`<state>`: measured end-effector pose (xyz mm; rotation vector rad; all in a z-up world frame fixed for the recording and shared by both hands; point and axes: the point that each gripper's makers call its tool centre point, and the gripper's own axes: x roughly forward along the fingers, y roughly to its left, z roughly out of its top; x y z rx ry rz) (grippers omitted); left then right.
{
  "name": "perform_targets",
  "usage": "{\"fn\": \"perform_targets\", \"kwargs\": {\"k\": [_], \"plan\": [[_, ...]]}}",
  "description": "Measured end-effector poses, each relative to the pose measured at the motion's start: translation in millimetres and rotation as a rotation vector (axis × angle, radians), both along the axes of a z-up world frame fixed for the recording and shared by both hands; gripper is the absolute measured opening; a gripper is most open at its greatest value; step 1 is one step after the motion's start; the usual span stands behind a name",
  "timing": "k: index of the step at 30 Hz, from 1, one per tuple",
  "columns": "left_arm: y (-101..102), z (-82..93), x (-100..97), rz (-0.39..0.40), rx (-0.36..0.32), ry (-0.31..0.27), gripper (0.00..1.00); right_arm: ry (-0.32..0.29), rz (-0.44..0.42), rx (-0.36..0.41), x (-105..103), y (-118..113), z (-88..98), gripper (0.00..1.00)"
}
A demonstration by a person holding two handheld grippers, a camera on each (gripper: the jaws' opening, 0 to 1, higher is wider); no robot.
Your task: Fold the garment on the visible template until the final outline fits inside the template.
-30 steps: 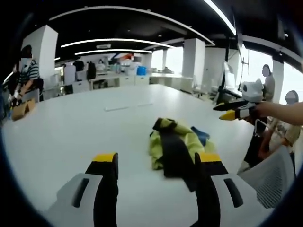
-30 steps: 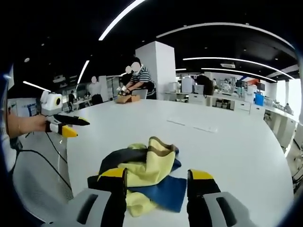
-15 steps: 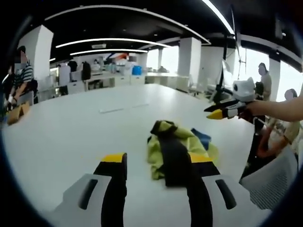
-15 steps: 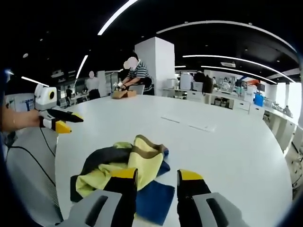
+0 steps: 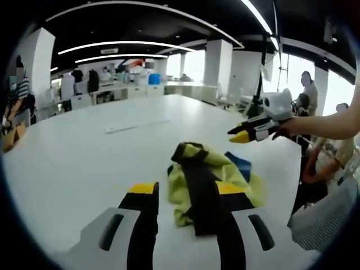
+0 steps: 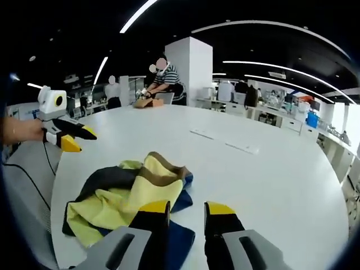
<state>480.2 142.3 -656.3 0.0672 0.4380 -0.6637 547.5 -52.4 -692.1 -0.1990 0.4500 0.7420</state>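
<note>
The garment [image 5: 211, 177] lay in a crumpled heap on the white table [image 5: 73, 163] — yellow-green cloth with a dark band across it and a blue part tucked at the far side — and it sat toward the edge where the person stood. No template outline could be made out on the tabletop from either view.

What mattered was how the heap lay to each pair of jaws. In the left gripper view the left gripper [image 5: 185, 191] stood just short of the garment, jaws parted and holding nothing, with the dark band running away from it almost straight ahead, slightly toward its right jaw. In the right gripper view the right gripper [image 6: 187, 209] was likewise parted and empty, and the garment [image 6: 126, 194] lay ahead and off to its left — the blue fold nearest its left jaw.

Both hung close above the cloth; the right looked marginally nearer, over the blue edge. Neither touched it.
</note>
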Motion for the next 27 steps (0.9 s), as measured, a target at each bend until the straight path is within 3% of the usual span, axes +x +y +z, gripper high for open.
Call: {"fn": "perform_targets", "kwargs": {"k": [15, 27], "plan": [[-32.3, -26.2, 26.4, -0.095, 0.008, 0.055, 0.29, 0.043, 0.080, -0.048, 25.9, 12.7, -35.1, 0.19], [-40.1, -49.3, 30.8, -0.134, 0.018, 0.123, 0.23, 0.096, 0.132, -0.021, 32.5, 23.8, -51.6, 0.19]]}}
